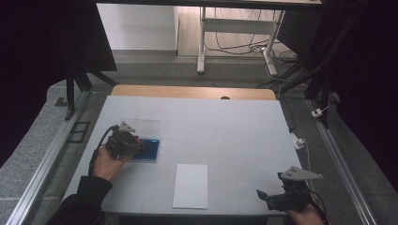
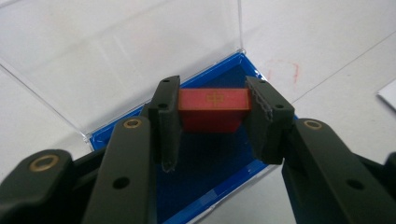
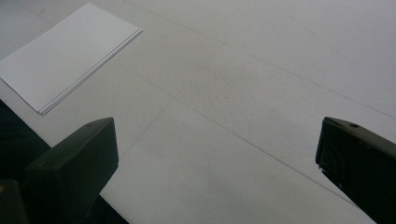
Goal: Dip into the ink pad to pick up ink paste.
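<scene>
A small red block (image 2: 212, 109) with a faint gold mark on top sits between the two black jaws of my left gripper (image 2: 213, 100), whose pads press on its two sides. It hangs just over the blue tray of an open case (image 2: 205, 163). The case's clear lid (image 2: 116, 56) lies folded back flat on the table behind it. From above, the left gripper (image 1: 136, 143) is at the table's left over the blue case (image 1: 150, 151). My right gripper (image 1: 263, 194) rests near the front right edge, its jaws wide apart with nothing between them (image 3: 217, 154).
A white sheet or thin stack of paper (image 1: 190, 185) lies at the front middle of the pale table (image 1: 225, 122), also seen in the right gripper view as white paper (image 3: 65, 56). A wooden strip borders the far edge. Dark frames and cables stand beyond.
</scene>
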A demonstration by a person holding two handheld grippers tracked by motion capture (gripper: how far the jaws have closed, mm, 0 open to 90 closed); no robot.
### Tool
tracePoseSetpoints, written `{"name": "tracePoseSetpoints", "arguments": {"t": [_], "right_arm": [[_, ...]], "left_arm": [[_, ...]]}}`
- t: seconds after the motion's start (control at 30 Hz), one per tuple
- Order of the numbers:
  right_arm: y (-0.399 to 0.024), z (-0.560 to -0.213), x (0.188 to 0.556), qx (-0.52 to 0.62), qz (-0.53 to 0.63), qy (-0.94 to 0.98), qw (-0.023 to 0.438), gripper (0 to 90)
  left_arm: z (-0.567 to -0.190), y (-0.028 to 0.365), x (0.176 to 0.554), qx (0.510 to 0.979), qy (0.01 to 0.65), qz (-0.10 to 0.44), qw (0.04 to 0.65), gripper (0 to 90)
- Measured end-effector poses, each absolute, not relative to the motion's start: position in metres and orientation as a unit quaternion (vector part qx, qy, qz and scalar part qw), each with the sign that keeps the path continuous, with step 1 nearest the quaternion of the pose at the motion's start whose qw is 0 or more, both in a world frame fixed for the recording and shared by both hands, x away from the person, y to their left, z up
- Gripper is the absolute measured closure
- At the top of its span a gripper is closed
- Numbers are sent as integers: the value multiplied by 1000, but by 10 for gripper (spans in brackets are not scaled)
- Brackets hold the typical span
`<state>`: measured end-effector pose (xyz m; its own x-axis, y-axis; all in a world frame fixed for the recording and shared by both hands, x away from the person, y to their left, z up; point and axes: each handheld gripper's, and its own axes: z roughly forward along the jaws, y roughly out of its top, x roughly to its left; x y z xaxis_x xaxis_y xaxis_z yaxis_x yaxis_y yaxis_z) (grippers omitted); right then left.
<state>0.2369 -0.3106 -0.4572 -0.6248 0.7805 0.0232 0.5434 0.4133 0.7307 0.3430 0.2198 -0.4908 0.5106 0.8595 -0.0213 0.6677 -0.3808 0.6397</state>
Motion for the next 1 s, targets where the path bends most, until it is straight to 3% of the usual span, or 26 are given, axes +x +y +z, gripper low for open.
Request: {"name": "tracePoseSetpoints", "arguments": {"t": [1.0], "right_arm": [[-310,-457,236,400,362,826,164,0]], "left_arm": [[-505,220,346,818,463,153,305,585]]}}
